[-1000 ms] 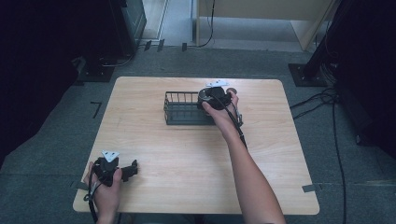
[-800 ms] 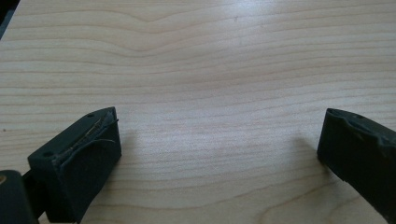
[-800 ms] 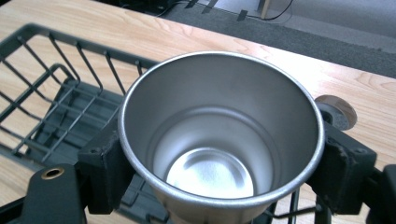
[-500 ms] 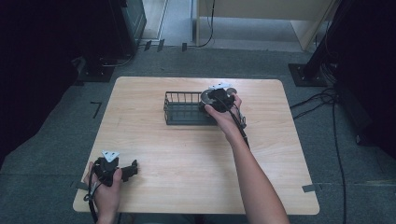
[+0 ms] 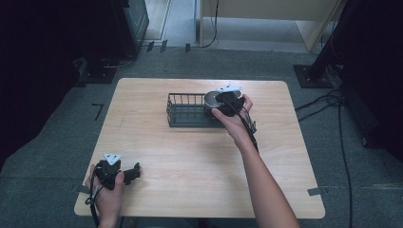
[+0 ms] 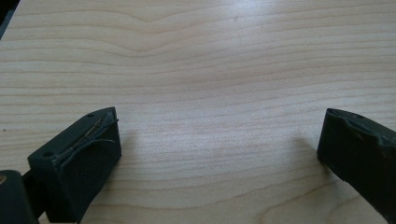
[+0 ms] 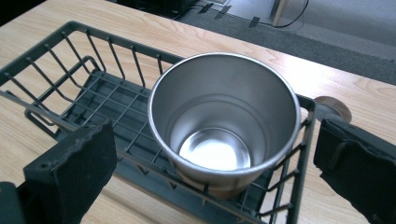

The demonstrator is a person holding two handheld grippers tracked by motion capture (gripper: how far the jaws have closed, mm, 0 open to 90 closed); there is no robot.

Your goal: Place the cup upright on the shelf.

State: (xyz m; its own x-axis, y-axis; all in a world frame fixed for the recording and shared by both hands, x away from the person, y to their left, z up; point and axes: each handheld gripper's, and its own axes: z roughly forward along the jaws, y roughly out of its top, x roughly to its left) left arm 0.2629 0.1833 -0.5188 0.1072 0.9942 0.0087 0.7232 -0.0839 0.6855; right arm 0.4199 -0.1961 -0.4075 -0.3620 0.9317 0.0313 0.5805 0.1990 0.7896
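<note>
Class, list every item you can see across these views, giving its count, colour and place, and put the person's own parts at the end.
Metal cup: one, silver, upright in the right end of the basket, mouth up, nothing visible inside.
Wire basket: one, dark grey, on the far middle of the table.
Table: one, light wood, on grey floor.
Cables: several, black, on the floor at right.
Left tongs: one, black, near left corner of the table, jaws open over bare wood.
Right tongs: one, black, at the basket's right end, jaws just opened, standing wide either side of the cup.
Forearms: two, entering from the bottom edge.
</note>
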